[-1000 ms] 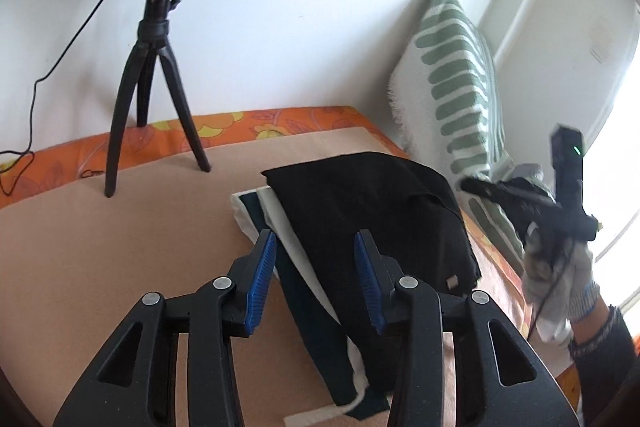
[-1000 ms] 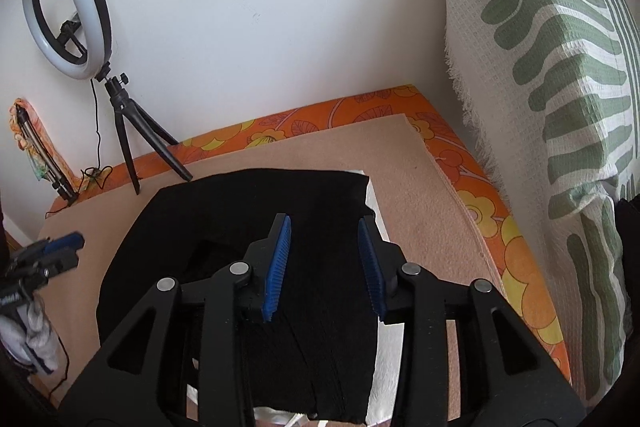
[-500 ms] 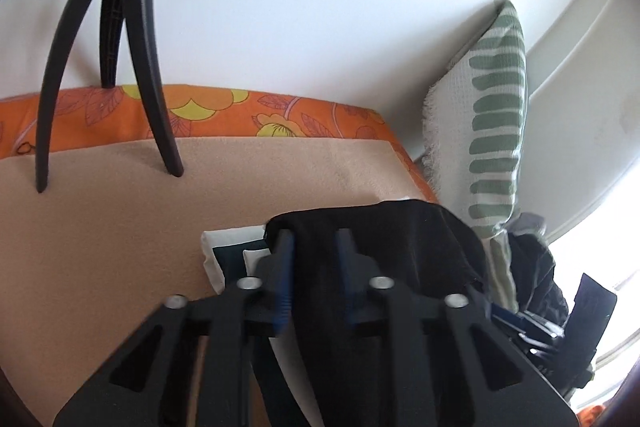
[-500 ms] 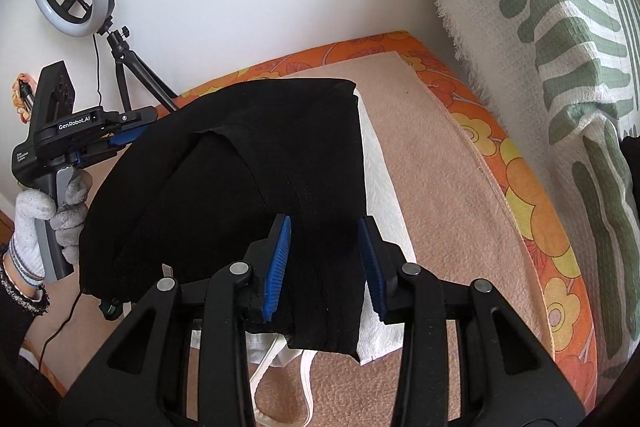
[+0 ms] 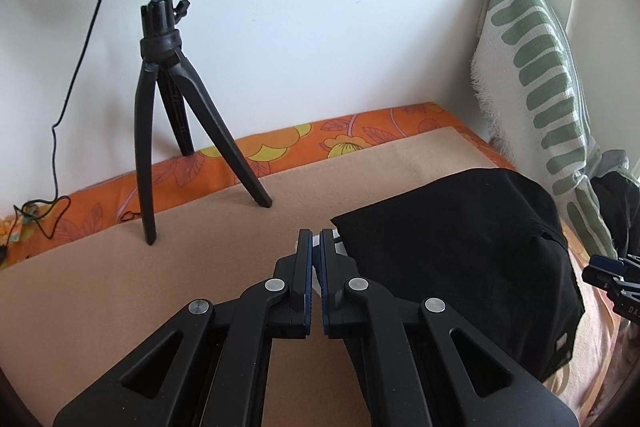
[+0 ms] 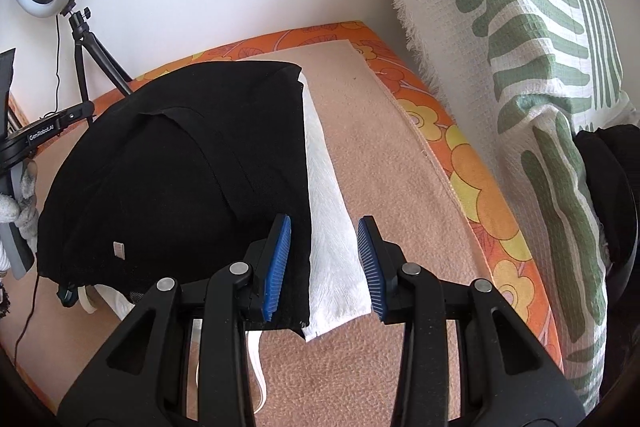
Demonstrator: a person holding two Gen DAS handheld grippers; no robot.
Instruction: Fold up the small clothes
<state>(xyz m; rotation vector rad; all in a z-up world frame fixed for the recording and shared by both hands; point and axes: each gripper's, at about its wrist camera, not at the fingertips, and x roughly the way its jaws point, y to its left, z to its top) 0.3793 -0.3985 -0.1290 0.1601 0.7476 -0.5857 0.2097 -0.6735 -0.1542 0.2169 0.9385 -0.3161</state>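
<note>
A: Where do we stand?

B: Our left gripper (image 5: 316, 243) has its jaws nearly together, with nothing visibly between them. It sits just beside the black garment (image 5: 460, 247), which lies mounded over a white cloth (image 6: 332, 227) on the tan mat (image 5: 120, 287)

A: And our right gripper (image 6: 324, 247)?

B: Partly open, empty, astride the garment's near edge. We should pinch both corners evenly and keep the fold flat
</note>
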